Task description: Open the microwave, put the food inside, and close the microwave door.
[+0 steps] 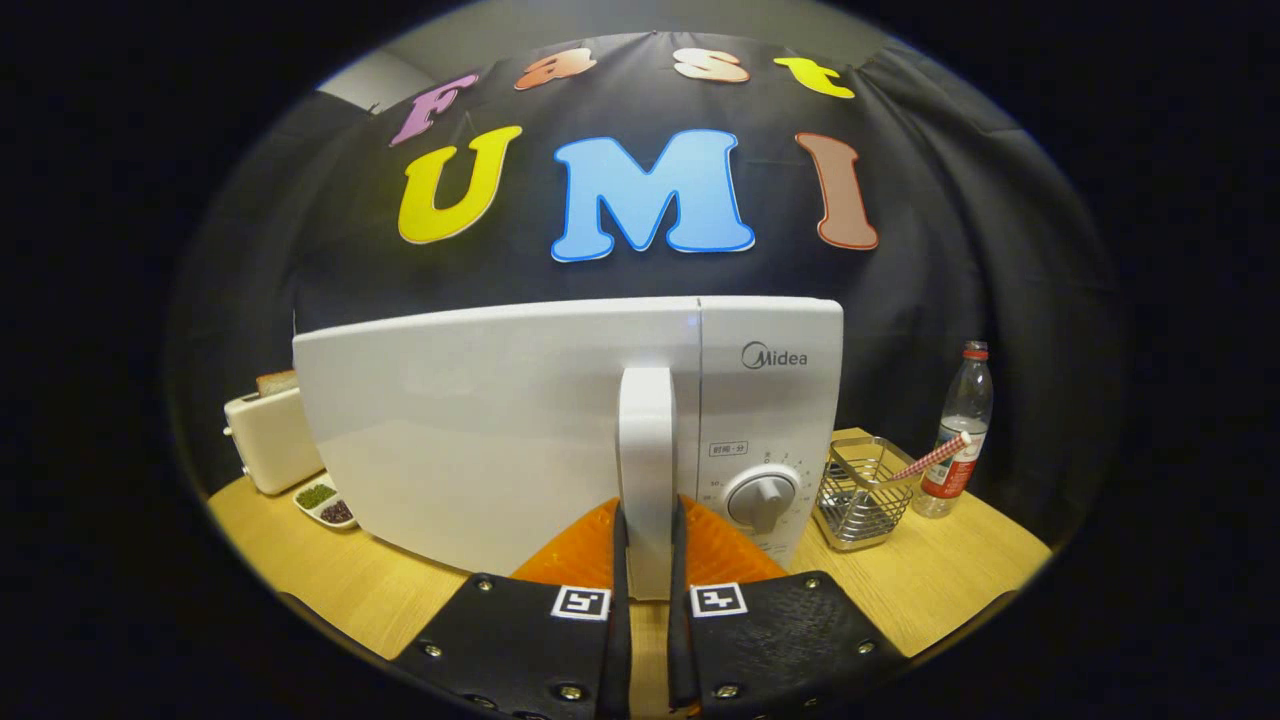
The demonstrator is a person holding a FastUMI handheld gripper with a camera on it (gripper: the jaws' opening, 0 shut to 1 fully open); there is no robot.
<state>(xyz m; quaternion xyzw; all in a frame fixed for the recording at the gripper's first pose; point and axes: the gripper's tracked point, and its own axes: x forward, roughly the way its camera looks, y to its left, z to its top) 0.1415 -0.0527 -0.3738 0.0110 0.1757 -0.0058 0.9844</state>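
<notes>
Microwave stood on the bench, toaster to its left, wire basket to its right. My hand-held gripper was clamped on the upright door handle. I judged the handle rigid, smooth, perhaps slippery; low down looked the surest hold.

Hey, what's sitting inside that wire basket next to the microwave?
A red-and-white striped straw leans out of the wire basket; nothing else shows through the mesh. The gripper is shut on the microwave's door handle.
</notes>
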